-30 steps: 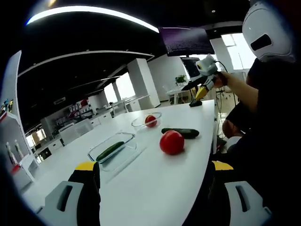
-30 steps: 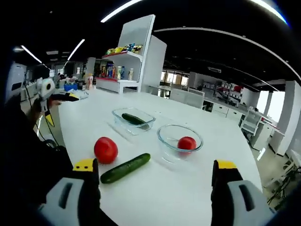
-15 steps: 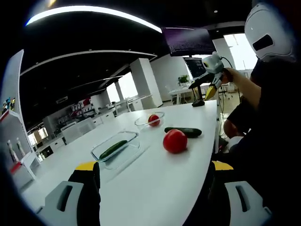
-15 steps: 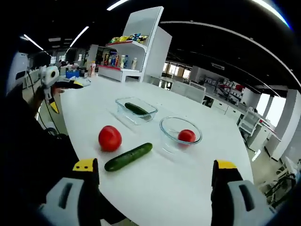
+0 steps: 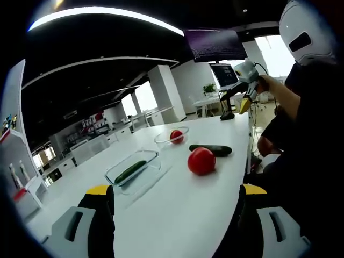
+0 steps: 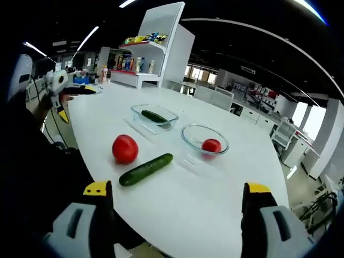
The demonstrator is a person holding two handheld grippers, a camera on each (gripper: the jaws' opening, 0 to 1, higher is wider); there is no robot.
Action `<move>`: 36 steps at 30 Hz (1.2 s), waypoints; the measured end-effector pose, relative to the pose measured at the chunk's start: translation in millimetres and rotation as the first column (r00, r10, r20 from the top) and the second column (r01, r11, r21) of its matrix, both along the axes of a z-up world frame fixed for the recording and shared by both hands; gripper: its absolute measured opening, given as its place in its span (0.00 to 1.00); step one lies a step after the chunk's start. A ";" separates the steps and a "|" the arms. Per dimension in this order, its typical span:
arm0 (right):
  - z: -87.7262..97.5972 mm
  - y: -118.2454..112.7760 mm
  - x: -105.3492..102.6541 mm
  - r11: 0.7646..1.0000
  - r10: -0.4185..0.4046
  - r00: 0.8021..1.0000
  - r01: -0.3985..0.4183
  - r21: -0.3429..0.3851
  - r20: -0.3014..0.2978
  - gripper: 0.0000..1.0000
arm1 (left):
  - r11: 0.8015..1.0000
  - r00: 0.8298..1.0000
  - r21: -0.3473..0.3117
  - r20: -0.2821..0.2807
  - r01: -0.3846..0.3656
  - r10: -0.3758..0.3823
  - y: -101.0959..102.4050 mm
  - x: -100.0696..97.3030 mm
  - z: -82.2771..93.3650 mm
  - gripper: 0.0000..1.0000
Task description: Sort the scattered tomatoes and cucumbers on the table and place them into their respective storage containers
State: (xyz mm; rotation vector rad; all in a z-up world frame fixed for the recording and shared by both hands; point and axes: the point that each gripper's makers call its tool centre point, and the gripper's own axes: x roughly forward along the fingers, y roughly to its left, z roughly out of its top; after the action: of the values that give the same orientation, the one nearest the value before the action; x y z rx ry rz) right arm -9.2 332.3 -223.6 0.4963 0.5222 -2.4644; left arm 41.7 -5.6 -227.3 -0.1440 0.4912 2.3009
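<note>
**Two veggies wait on the white table, two sit in their dishes**

In the right gripper view, the right gripper (image 6: 174, 215) is nearest, held up over the white table (image 6: 215, 204). Its jaws are wide apart and hold nothing. A little farther out lies a loose cucumber (image 6: 145, 169), and a loose tomato (image 6: 124, 149) sits just beside it. Behind them is a round glass bowl (image 6: 204, 144) with one tomato in the bowl (image 6: 211, 145). Next to it is a glass box (image 6: 154, 117) with a cucumber in the box (image 6: 153, 116). Far back stands a white shelf (image 6: 156, 48) with bright things on it.

In the left gripper view, the left gripper (image 5: 174, 215) is also held over the table, jaws wide apart and holding nothing. The same loose tomato and cucumber lie past the glass box, near the table's edge.
</note>
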 end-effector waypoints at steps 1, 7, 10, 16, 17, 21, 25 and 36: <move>-1.1 -0.7 -0.8 1.000 0.000 1.000 0.000 0.003 -0.001 0.97 | 1.000 1.000 0.006 0.002 0.010 -0.010 2.3 2.5 1.1 0.95; 0.8 -4.5 -4.3 1.000 0.003 1.000 -0.003 -0.017 -0.015 0.97 | 1.000 1.000 -0.007 -0.001 0.012 -0.013 2.6 4.8 1.2 0.95; 0.6 -2.5 -3.5 1.000 0.001 1.000 -0.001 -0.007 -0.012 0.97 | 1.000 1.000 -0.002 -0.004 0.010 -0.010 1.3 4.5 2.8 0.95; 3.6 -0.4 -3.2 1.000 -0.009 1.000 0.009 -0.008 -0.022 0.96 | 1.000 1.000 -0.006 -0.003 0.011 -0.011 0.5 4.5 1.5 0.95; 3.8 -0.4 -3.6 1.000 -0.011 1.000 0.011 -0.008 -0.024 0.96 | 1.000 1.000 -0.010 0.000 0.012 -0.012 0.6 4.5 0.3 0.95; 5.8 -2.0 -8.7 0.999 -0.027 0.999 0.026 -0.024 -0.033 0.95 | 1.000 1.000 -0.012 0.000 0.016 -0.016 1.6 5.6 0.1 0.95; 4.3 -13.2 -12.1 0.999 -0.016 0.999 0.015 -0.040 -0.029 0.93 | 1.000 1.000 -0.009 0.003 0.015 -0.015 1.2 6.1 0.2 0.95; -8.9 -31.1 -31.6 0.997 -0.069 0.998 0.068 -0.046 -0.010 0.92 | 1.000 1.000 -0.003 0.010 0.026 -0.026 1.7 9.2 -0.7 0.95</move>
State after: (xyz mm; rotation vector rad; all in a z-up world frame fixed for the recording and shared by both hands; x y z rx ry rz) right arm -40.8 301.2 -232.6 0.4892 0.4591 -2.5402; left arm 50.9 -3.9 -228.0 -0.1499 0.4885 2.2726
